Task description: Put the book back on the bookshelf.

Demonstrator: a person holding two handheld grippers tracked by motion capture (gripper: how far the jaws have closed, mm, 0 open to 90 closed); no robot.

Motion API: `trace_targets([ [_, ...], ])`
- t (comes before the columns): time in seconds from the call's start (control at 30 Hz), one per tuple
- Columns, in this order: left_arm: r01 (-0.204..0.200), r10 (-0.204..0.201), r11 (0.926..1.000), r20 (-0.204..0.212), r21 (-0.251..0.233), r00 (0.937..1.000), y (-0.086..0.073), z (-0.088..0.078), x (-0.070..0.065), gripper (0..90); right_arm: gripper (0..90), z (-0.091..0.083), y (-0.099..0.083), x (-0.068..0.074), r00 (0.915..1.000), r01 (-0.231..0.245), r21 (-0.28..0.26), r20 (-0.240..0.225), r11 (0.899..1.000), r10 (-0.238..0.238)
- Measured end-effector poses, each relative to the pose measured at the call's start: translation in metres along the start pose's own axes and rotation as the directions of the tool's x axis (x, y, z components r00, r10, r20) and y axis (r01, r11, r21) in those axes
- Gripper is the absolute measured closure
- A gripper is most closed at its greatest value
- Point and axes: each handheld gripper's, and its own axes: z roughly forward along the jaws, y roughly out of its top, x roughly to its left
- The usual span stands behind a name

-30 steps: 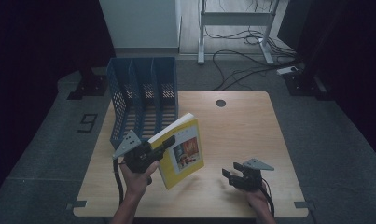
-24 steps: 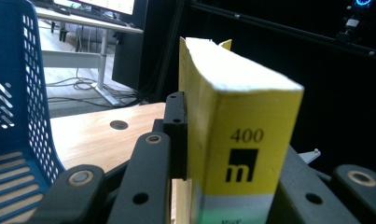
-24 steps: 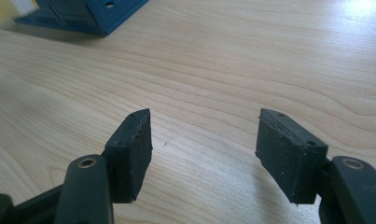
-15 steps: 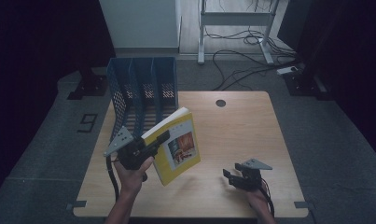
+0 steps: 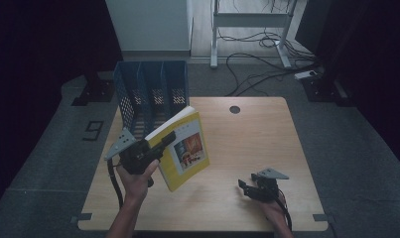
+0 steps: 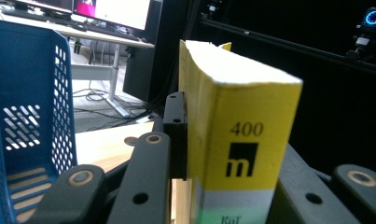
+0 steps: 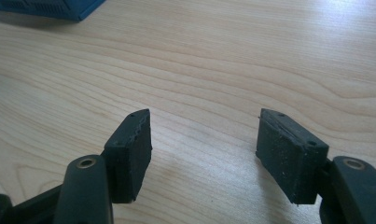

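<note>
A thick yellow book (image 5: 185, 148) hangs tilted above the left half of the wooden table (image 5: 252, 134), spine toward my hand. My left gripper (image 5: 164, 140) is shut on the yellow book; in the left gripper view the book's spine (image 6: 241, 140) reads "400" and stands between the two jaws. A blue file rack (image 5: 150, 96) with three slots stands at the table's back left, just beyond the book; its perforated wall (image 6: 31, 121) is at the left of the left gripper view. My right gripper (image 5: 245, 189) rests low near the front right edge, open, nothing between its pads (image 7: 129, 154).
A round cable hole (image 5: 234, 109) sits near the table's back edge. Cables and a desk frame (image 5: 252, 29) lie on the floor behind. A floor mark "9" (image 5: 93, 131) is left of the table. The table's right half holds nothing but my right hand.
My left gripper has carried the book leftward and a little toward the rack. The right gripper has stayed in place.
</note>
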Motion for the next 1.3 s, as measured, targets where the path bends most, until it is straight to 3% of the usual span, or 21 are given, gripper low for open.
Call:
trace_targets([
  [0.27, 0.004, -0.005, 0.9999, -0.02, -0.014, 0.9998, 0.009, -0.004, 0.003, 75.3, 34.9, 0.003, 0.002, 0.0, 0.9993, 0.0, 0.029, 0.037, 1.0, -0.001],
  [0.47, -0.001, 0.0, 0.9997, -0.038, -0.025, 0.9993, 0.016, -0.005, 0.005, 75.3, 34.8, 0.005, 0.003, 0.002, 0.9947, 0.046, 0.044, 0.09, 0.998, -0.05],
  [0.63, -0.006, 0.004, 0.9994, -0.047, -0.035, 0.9989, 0.021, -0.005, 0.006, 75.3, 34.7, 0.005, 0.003, 0.003, 0.9937, 0.05, 0.048, 0.098, 0.998, -0.054],
  [0.87, 0.002, -0.006, 0.9988, -0.064, -0.049, 0.9979, 0.027, -0.004, 0.01, 75.3, 33.4, 0.007, 0.002, 0.008, 0.9869, 0.091, 0.063, 0.128, 0.994, -0.098],
  [1.1, 0.008, -0.013, 0.9983, -0.075, -0.059, 0.9971, 0.034, -0.003, 0.015, 75.3, 33.3, 0.007, 0.002, 0.009, 0.9864, 0.092, 0.064, 0.13, 0.994, -0.1],
  [1.3, 0.001, -0.008, 0.9981, -0.111, -0.061, 0.9938, 0.039, -0.002, 0.021, 75.3, 32.9, 0.008, 0.002, 0.009, 0.9861, 0.096, 0.066, 0.13, 0.993, -0.103],
])
